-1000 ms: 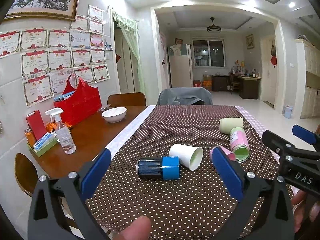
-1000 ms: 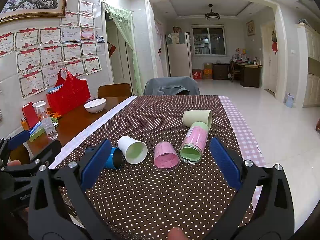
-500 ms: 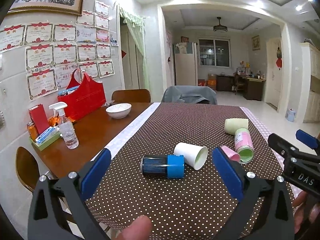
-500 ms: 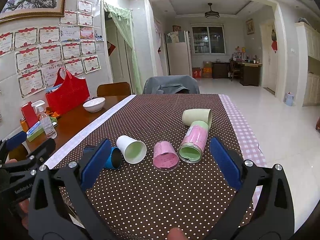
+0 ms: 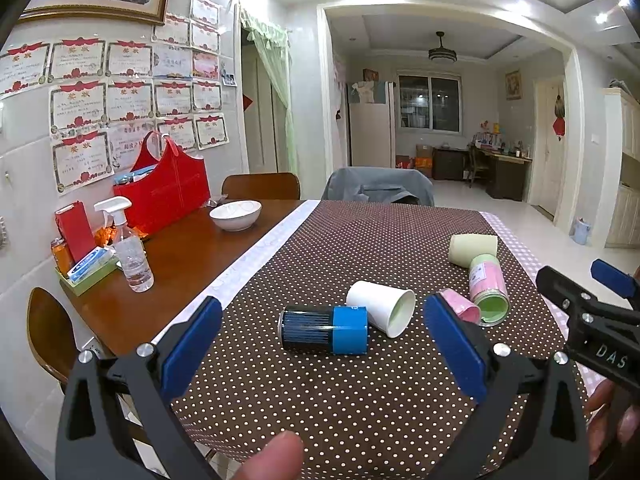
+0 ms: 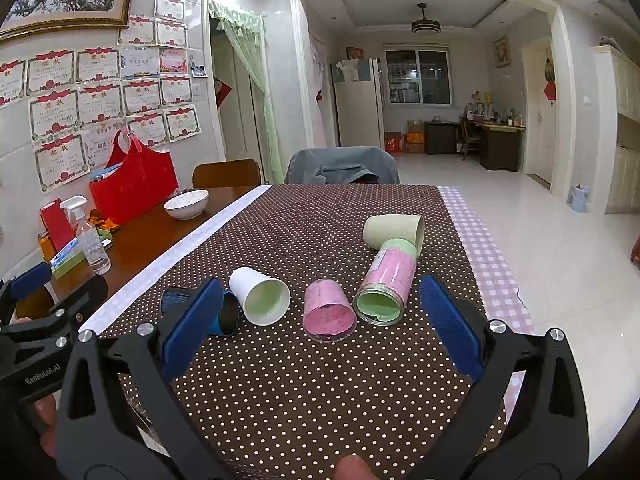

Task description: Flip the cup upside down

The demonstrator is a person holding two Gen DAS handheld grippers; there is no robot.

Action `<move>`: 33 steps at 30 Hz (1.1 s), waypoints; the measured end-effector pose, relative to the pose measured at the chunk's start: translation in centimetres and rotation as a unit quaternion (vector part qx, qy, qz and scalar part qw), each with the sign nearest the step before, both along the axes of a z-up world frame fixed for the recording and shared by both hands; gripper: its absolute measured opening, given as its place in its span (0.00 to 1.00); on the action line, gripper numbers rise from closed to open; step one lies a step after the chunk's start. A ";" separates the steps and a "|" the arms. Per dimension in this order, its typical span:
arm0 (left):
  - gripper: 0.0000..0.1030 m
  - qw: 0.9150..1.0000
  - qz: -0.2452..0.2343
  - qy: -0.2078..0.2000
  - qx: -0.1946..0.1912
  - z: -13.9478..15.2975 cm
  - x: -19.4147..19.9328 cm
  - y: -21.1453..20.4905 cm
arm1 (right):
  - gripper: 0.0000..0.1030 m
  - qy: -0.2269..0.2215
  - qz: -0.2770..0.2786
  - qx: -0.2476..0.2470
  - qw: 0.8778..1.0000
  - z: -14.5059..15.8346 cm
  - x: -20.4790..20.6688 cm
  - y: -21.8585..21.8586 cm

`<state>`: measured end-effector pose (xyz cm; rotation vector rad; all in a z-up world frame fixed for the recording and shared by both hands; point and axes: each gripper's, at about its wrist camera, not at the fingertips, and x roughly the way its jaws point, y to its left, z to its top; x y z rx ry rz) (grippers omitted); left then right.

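Note:
Several cups lie on their sides on the brown dotted tablecloth [image 5: 360, 392]: a blue-and-black cup [image 5: 324, 330] [image 6: 218, 312], a white paper cup [image 5: 380, 308] [image 6: 260, 296], a short pink cup [image 5: 460, 306] [image 6: 328, 308], a tall pink-and-green cup [image 5: 488, 288] [image 6: 386, 286] and a pale green cup [image 5: 472, 250] [image 6: 394, 230]. My left gripper [image 5: 324, 346] is open and empty, just short of the blue cup. My right gripper [image 6: 320, 330] is open and empty, just short of the pink cup. Each gripper shows at the edge of the other's view.
On the bare wood to the left stand a white bowl [image 5: 235, 215], a spray bottle [image 5: 130, 248], a red bag [image 5: 168, 192] and a small green tray of boxes [image 5: 86, 270]. Chairs stand at the far end and the left. The table's right edge [image 6: 492, 272] drops to the tiled floor.
The left gripper's view has shifted a little: the cups sit slightly further right and lower in its frame. The right gripper has barely moved. Both stay open.

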<state>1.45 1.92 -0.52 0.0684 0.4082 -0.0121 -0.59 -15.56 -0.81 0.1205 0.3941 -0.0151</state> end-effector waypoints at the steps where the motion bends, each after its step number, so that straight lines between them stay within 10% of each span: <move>1: 0.96 1.000 -0.001 0.001 0.001 0.0 0.0 -0.1 | 0.94 0.000 0.000 -0.001 1.000 0.0 0.0 0.0; 23: 0.96 0.998 0.005 0.052 0.042 -3.2 4.0 1.4 | 0.94 0.042 0.017 0.006 0.999 -2.7 3.5 -0.9; 33: 0.96 0.984 -0.056 0.114 0.122 -6.3 9.0 1.8 | 0.94 0.091 0.031 0.004 0.995 -5.4 6.7 -0.5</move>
